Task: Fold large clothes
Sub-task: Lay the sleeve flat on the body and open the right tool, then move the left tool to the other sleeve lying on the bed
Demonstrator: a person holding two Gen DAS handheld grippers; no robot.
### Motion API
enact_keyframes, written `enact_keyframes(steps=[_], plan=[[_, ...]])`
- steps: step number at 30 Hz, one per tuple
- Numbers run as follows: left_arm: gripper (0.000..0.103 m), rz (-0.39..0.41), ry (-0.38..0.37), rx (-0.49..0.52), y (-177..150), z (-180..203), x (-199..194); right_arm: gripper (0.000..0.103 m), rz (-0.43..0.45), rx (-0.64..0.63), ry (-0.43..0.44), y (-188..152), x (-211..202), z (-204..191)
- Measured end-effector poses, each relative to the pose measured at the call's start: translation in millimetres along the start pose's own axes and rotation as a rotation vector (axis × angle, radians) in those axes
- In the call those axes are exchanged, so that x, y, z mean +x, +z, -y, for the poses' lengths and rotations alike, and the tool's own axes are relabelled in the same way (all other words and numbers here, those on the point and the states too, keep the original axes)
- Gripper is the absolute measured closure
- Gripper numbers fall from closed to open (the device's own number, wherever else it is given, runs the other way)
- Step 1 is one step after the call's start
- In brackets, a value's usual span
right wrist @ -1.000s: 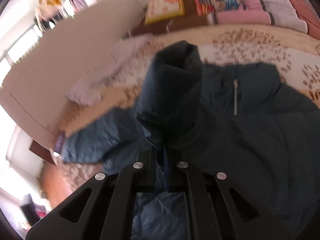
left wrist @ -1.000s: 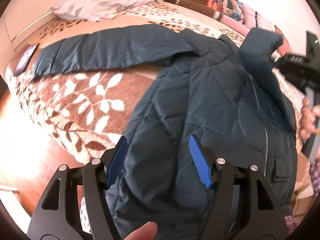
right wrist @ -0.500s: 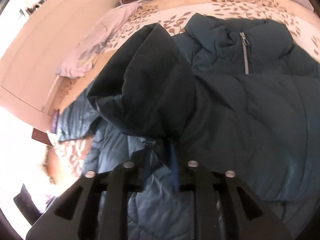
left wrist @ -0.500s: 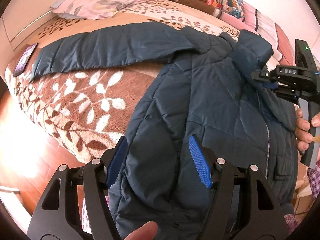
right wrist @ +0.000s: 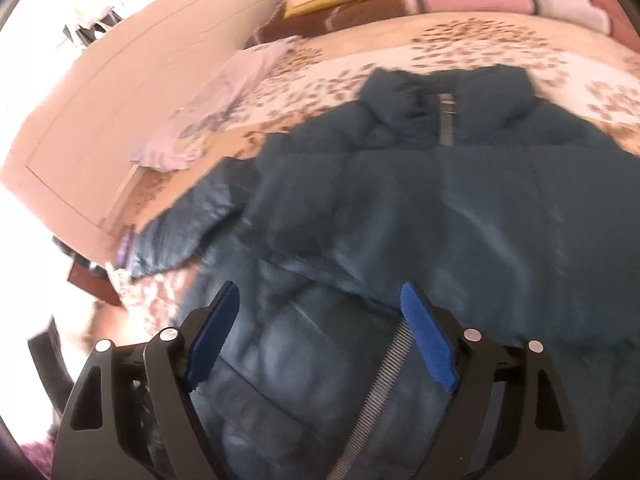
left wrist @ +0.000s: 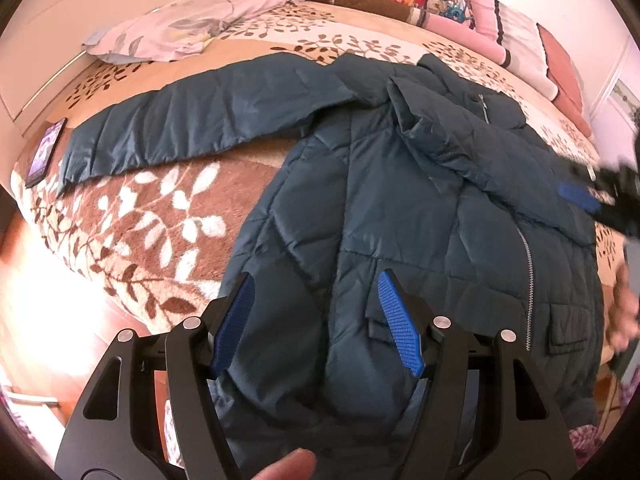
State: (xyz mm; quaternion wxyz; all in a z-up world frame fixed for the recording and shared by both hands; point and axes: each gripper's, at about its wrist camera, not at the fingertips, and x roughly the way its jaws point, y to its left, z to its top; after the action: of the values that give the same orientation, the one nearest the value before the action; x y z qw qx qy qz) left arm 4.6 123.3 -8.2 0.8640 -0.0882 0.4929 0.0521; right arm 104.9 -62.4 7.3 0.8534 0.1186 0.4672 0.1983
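Leaf-patterned bedspread under teal jacket, pillows beyond — left fingers wide, right fingers opening, both empty

Both wrist cameras look steeply down from the bed's foot edge toward its headboard end, sharing the jacket close below.

Bed fills the frame, covered by a leaf-patterned spread, brown at lower left, cream toward the top. Dark teal quilted jacket lies flat at centre, one sleeve stretched left. Pale pillow at upper left. Dark phone at left edge. Folded blankets along the top right.
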Motion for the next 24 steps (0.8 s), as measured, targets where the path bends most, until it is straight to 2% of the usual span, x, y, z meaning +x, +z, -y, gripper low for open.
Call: enact_keyframes(steps=[2, 5, 7, 9, 14, 18, 24], plan=[[0.039, -0.005, 0.004, 0.014, 3, 7, 1, 0.031, 0.016, 0.010, -0.053, -13, -12, 16], [0.039, -0.001, 0.007, 0.047, 9, 19, 2, 0.046, 0.043, 0.044, -0.106, -34, -31, 42], [0.039, 0.009, 0.005, 0.069, 15, 28, 3, 0.060, 0.059, 0.071, -0.130, -46, -42, 60], [0.039, 0.032, -0.007, 0.097, 26, 39, 5, 0.064, 0.067, 0.111, -0.145, -57, -51, 75], [0.039, 0.083, -0.006, 0.159, 58, 70, 14, 0.065, 0.069, 0.207, -0.137, -90, -66, 98], [0.039, 0.106, -0.001, 0.183, 83, 93, 27, 0.065, 0.046, 0.204, -0.141, -109, -66, 101], [0.039, 0.095, 0.054, 0.207, 105, 110, 49, 0.065, 0.042, 0.223, -0.115, -115, -65, 105]])
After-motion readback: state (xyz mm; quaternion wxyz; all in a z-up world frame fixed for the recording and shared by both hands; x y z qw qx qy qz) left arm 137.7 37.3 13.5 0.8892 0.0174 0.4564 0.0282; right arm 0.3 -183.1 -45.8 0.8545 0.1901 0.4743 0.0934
